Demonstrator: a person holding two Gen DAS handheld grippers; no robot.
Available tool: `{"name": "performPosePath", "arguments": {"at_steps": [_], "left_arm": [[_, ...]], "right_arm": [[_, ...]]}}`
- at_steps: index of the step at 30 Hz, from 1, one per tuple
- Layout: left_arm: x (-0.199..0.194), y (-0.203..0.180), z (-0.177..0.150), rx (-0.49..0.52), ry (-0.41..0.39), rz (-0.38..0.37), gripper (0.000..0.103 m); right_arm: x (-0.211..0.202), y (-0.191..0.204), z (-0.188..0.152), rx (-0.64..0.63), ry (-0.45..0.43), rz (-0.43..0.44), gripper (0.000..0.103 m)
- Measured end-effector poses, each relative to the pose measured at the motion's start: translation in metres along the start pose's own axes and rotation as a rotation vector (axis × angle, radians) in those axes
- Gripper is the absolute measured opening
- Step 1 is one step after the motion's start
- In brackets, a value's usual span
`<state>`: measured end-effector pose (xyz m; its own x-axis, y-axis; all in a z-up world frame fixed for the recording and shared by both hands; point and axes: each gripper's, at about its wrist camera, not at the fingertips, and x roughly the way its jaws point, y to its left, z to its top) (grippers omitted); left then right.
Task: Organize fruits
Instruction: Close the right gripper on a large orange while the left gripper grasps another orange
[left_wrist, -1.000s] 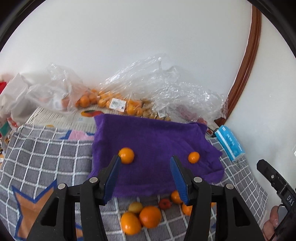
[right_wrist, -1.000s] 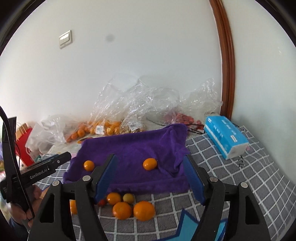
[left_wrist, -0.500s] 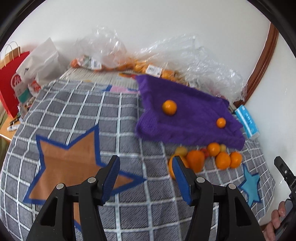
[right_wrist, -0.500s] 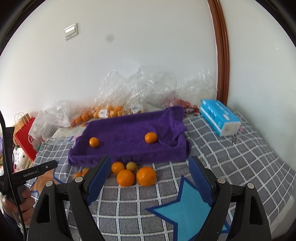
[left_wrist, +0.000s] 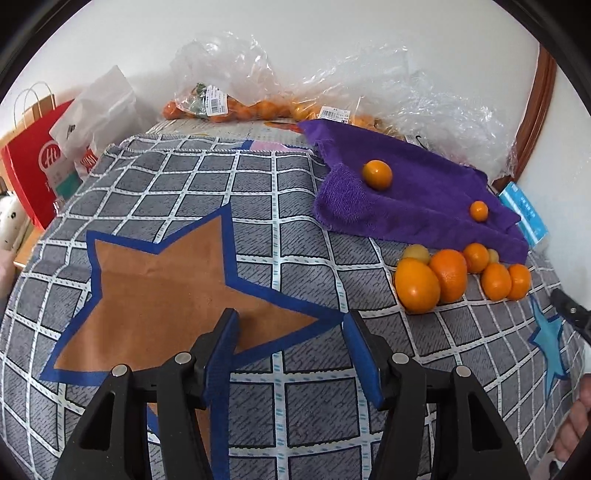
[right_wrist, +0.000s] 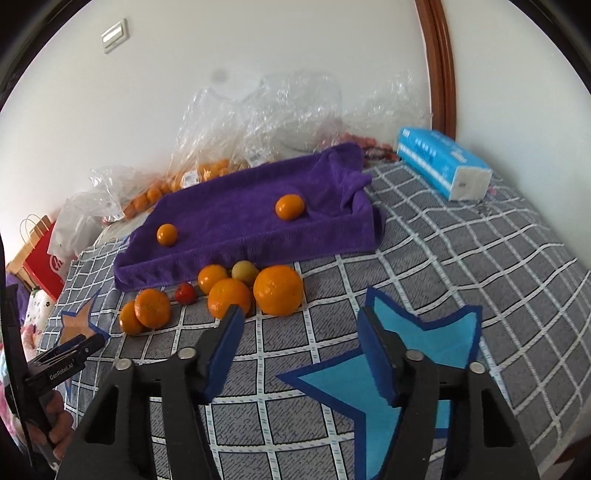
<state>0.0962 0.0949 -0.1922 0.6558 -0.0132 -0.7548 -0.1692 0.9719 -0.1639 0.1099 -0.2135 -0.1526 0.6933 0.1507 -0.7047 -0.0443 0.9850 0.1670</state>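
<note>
Over the checked blanket (right_wrist: 480, 258), both claws hang empty, left claw (left_wrist: 291, 350) parted, right claw (right_wrist: 301, 343) closing on nothing, loose oranges (right_wrist: 277, 290) clustered beside the purple towel (right_wrist: 236, 218); likely next: pick one, place on towel.

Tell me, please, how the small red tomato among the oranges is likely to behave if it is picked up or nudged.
The tomato looks round and glossy, so it would probably roll on the checked blanket if nudged. It seems small and light, and its smooth skin may slip between pads. Wedged among oranges, a push would likely shift those neighbours too.
</note>
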Motion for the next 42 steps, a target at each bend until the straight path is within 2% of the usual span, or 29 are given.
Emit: {"name": "performPosePath", "arguments": {"at_steps": [3,9,14,15,17,20,25,30,35,37,40,42], "left_arm": [[0.000,0.004,0.000,-0.017,-0.005,-0.022,0.056],[0.003,-0.003,0.000,0.018,0.005,-0.007,0.063],[0.000,0.009,0.000,-0.037,-0.010,-0.082,0.064],[-0.001,0.011,0.000,-0.049,-0.013,-0.096,0.064],[-0.001,0.014,-0.001,-0.065,-0.018,-0.112,0.064],[-0.001,0.013,-0.001,-0.064,-0.018,-0.111,0.064],[-0.001,0.013,0.000,-0.066,-0.018,-0.117,0.065],[-0.002,0.014,0.000,-0.075,-0.020,-0.129,0.066],[-0.002,0.015,0.000,-0.076,-0.020,-0.130,0.066],[-0.002,0.015,0.000,-0.075,-0.020,-0.128,0.066],[-0.003,0.014,0.000,-0.072,-0.022,-0.137,0.065],[-0.004,0.005,0.000,-0.033,-0.011,-0.134,0.063]], "right_arm": [[0.011,0.002,0.004,-0.013,0.001,0.011,0.057],[0.036,0.008,0.015,-0.003,0.026,0.045,0.057],[0.059,0.011,0.018,0.002,0.069,0.061,0.057],[0.063,0.012,0.018,-0.003,0.074,0.060,0.055],[0.064,0.010,0.017,0.001,0.068,0.058,0.043],[0.058,0.004,0.017,0.028,0.084,0.076,0.042],[0.035,0.001,0.013,-0.048,0.094,0.041,0.042],[0.044,0.010,0.000,-0.129,0.101,-0.024,0.042],[0.062,0.008,-0.001,-0.106,0.116,-0.060,0.044],[0.062,0.005,0.003,-0.083,0.092,-0.074,0.043],[0.062,0.001,0.003,-0.067,0.090,-0.053,0.043],[0.056,-0.002,0.002,-0.059,0.074,-0.032,0.042]]}}
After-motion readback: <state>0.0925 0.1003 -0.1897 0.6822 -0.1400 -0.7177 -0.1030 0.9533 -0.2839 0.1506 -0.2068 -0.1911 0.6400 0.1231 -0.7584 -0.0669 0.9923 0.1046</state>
